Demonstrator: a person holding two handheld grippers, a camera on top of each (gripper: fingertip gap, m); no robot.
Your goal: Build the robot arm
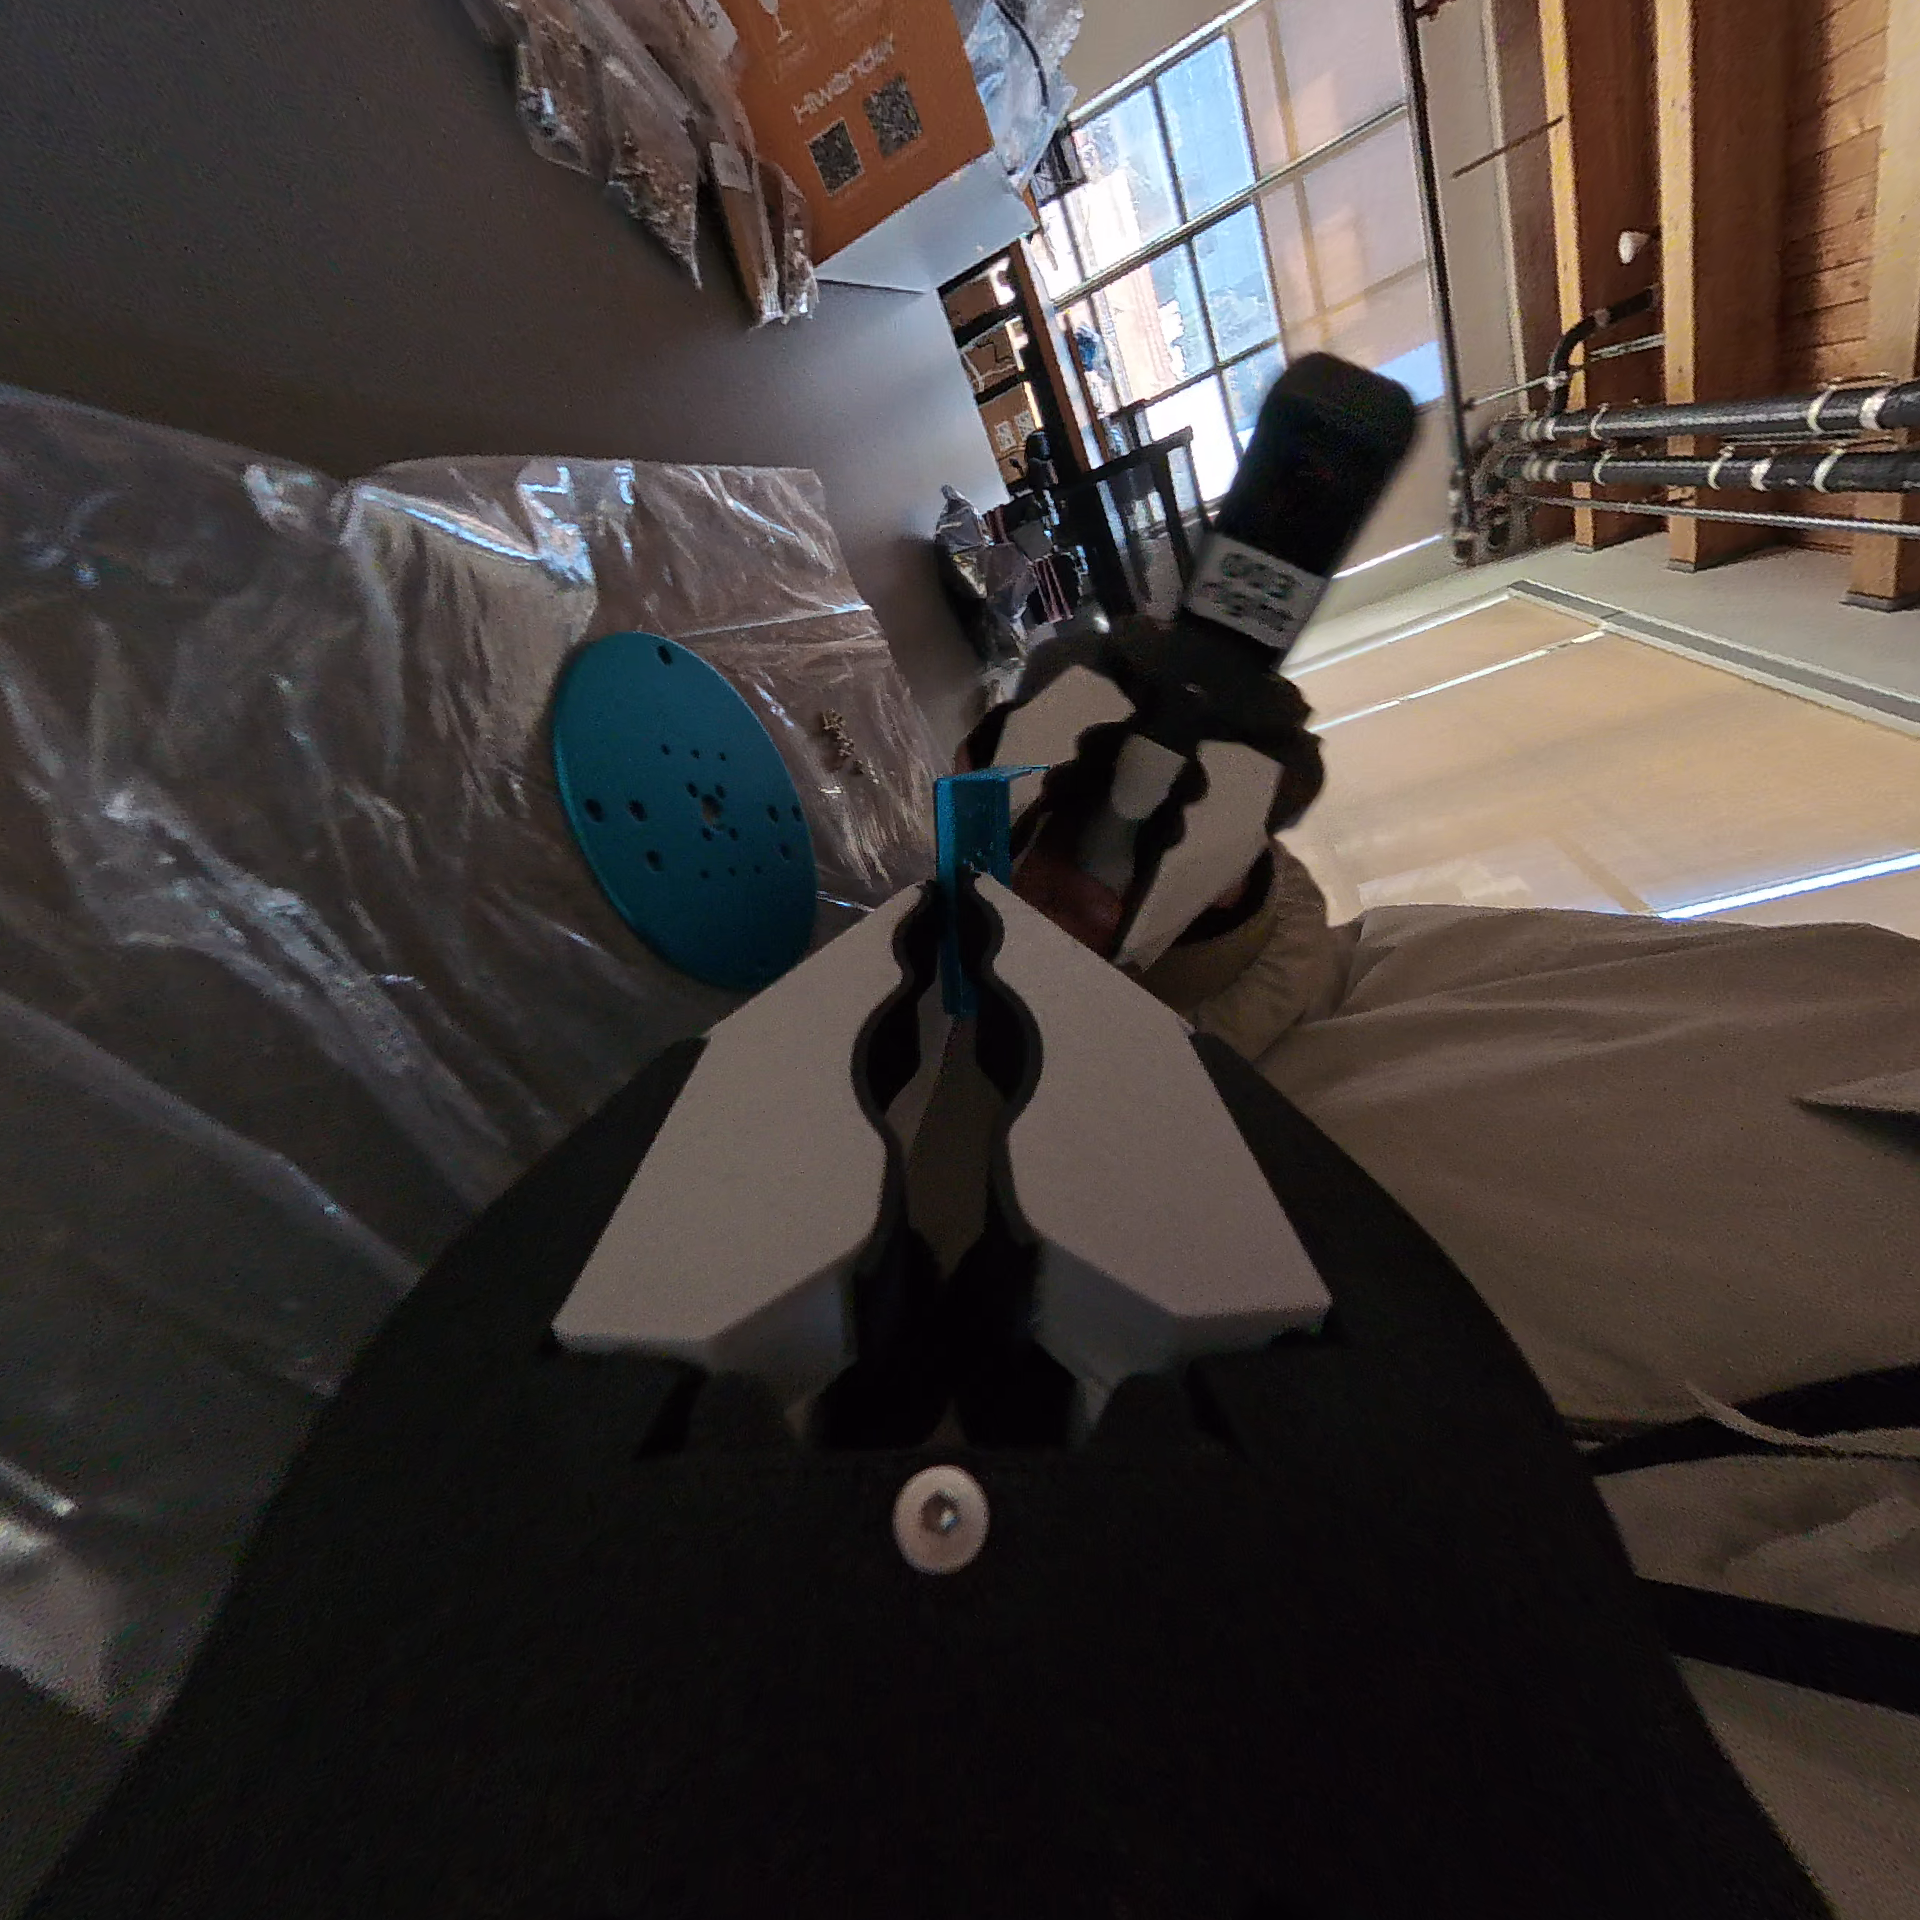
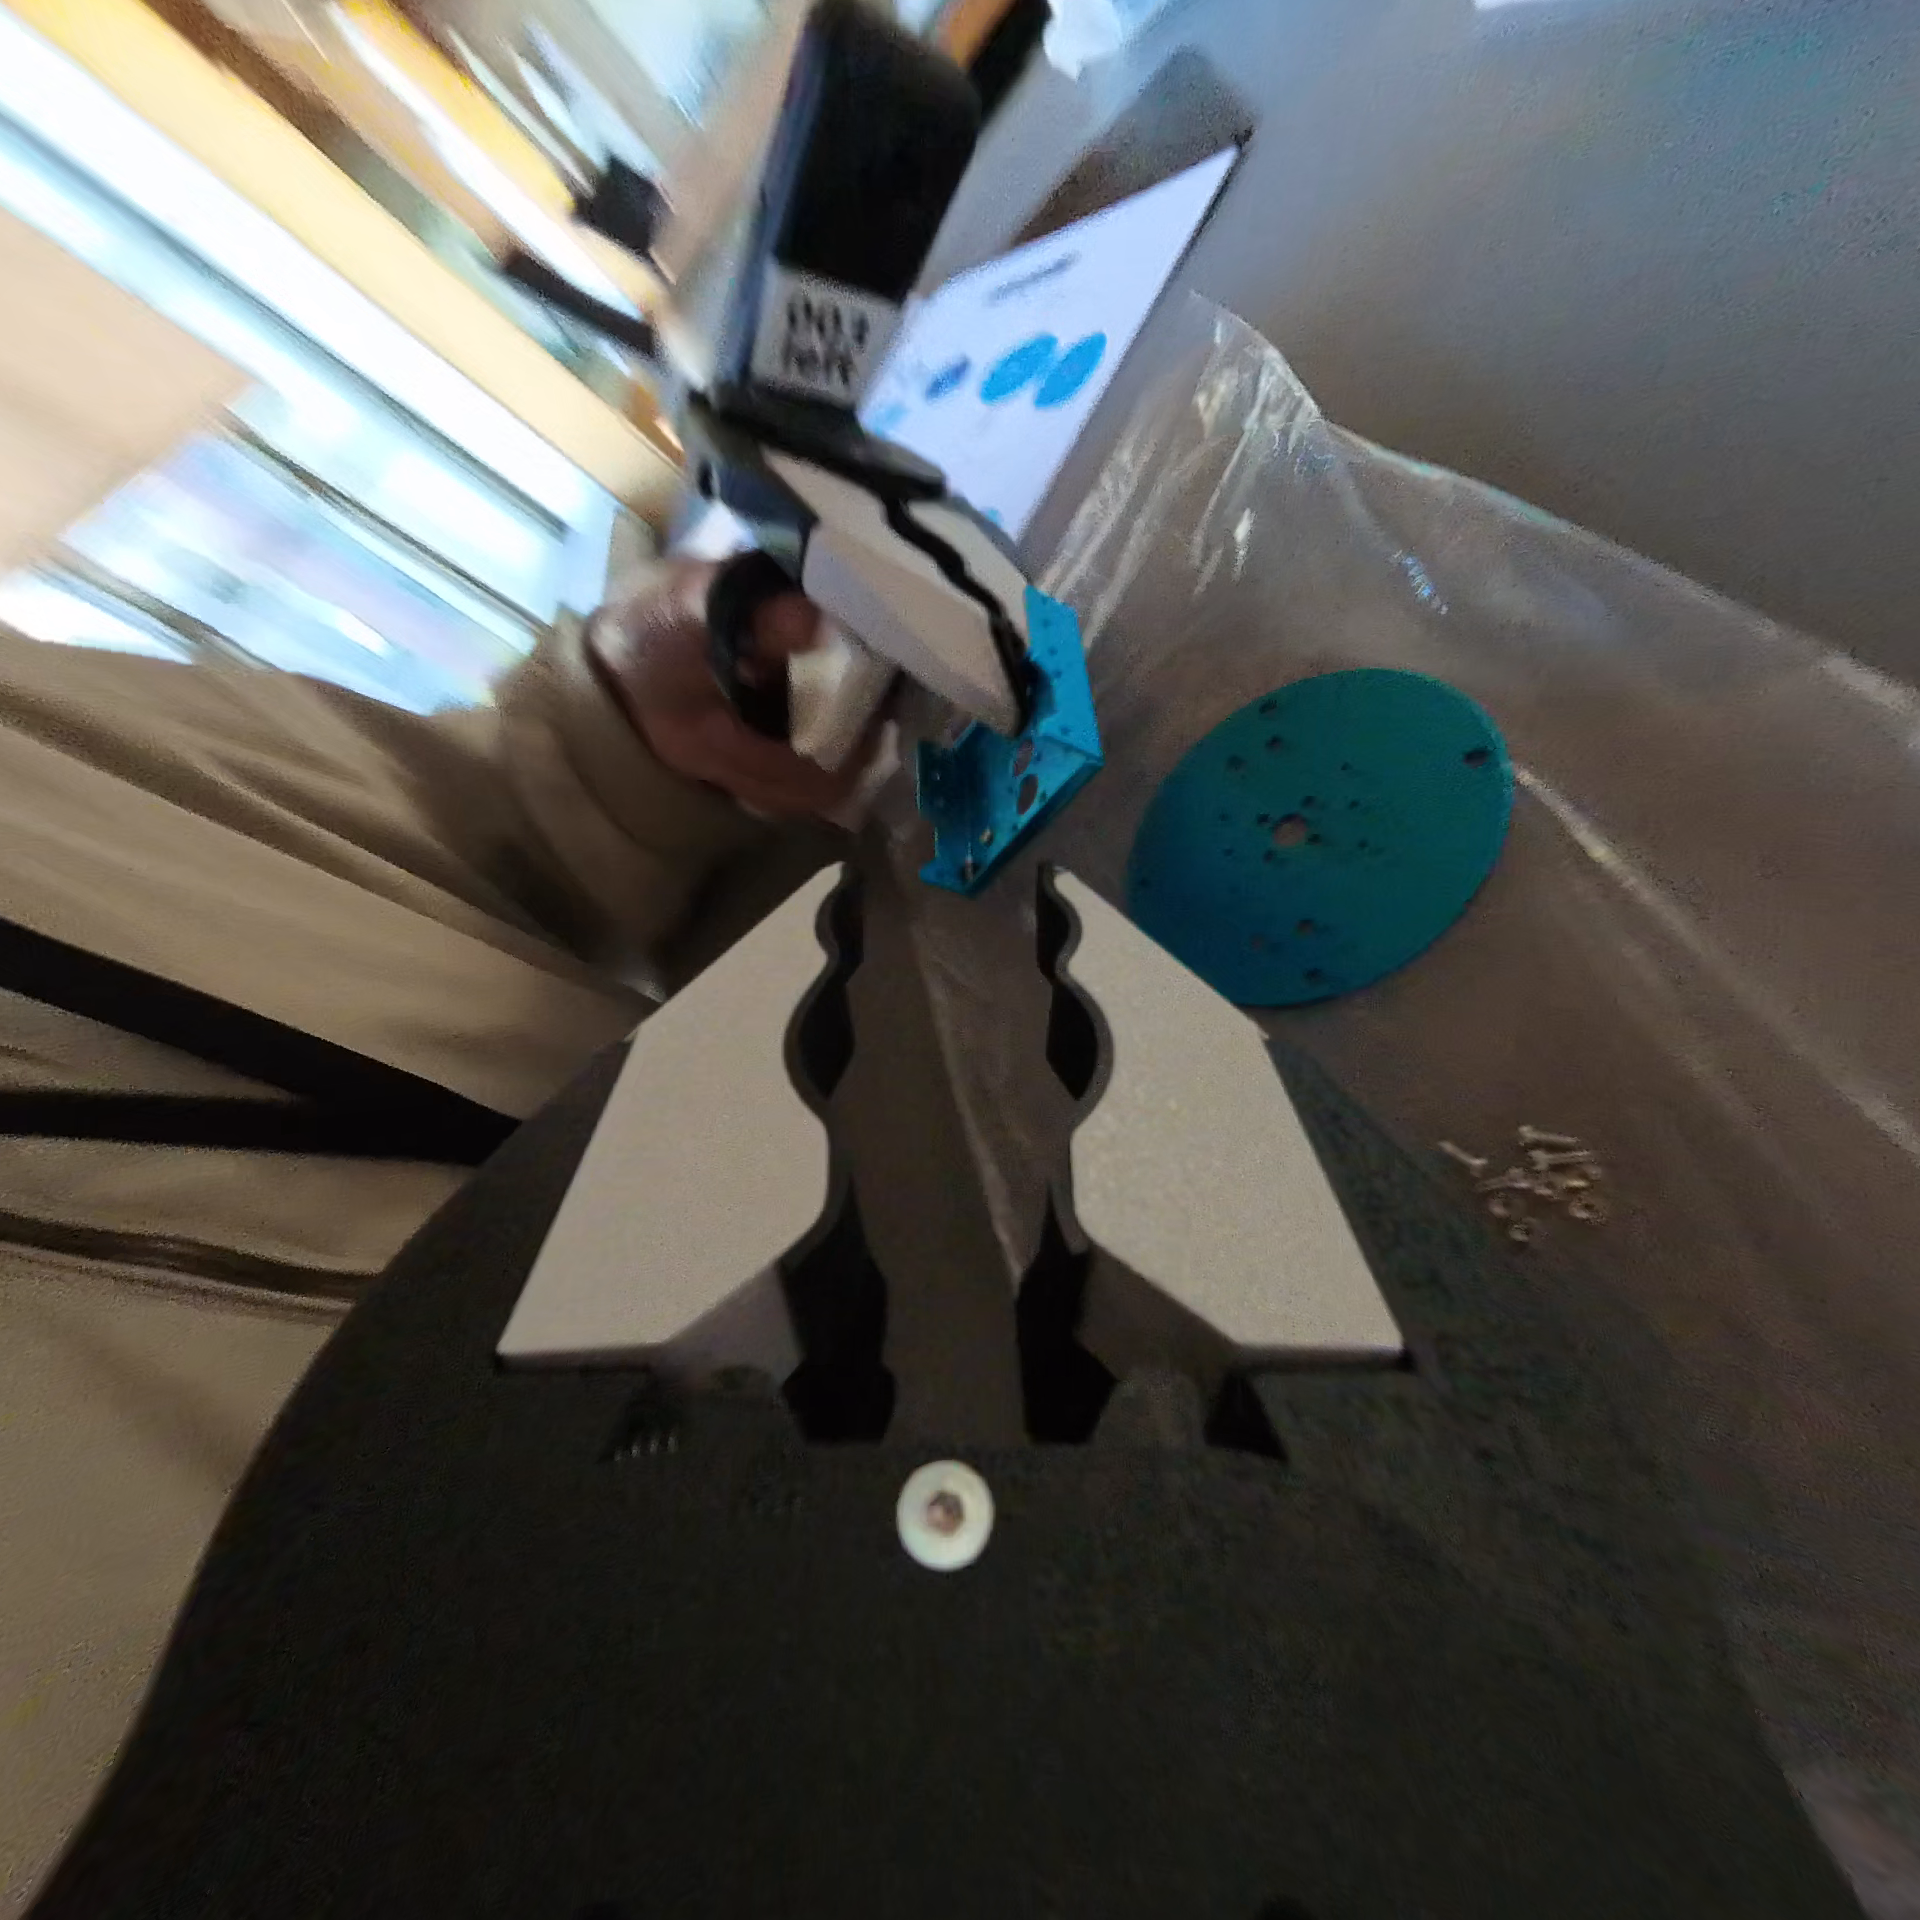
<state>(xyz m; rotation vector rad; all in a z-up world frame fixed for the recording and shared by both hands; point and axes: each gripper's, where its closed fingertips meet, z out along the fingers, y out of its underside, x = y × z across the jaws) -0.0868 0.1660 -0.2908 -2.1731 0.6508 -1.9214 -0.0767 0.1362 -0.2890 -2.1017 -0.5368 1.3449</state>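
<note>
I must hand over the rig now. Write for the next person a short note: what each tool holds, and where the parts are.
Left tool: shut on the blue bracket, held up in the air.
Right tool: open, empty, just short of the bracket, not touching it.
Blue disc: flat on the plastic sheet, beside the bracket, apart from both tools.
Screws: small loose pile on the sheet, on the right tool's side of the disc.
Done: bracket picked up.
Left: bracket and disc are not joined; screws untouched.

Workshop: exposed pipes (image 1: 1704, 447), stacked boxes (image 1: 1003, 369), bagged parts (image 1: 644, 135).
</note>
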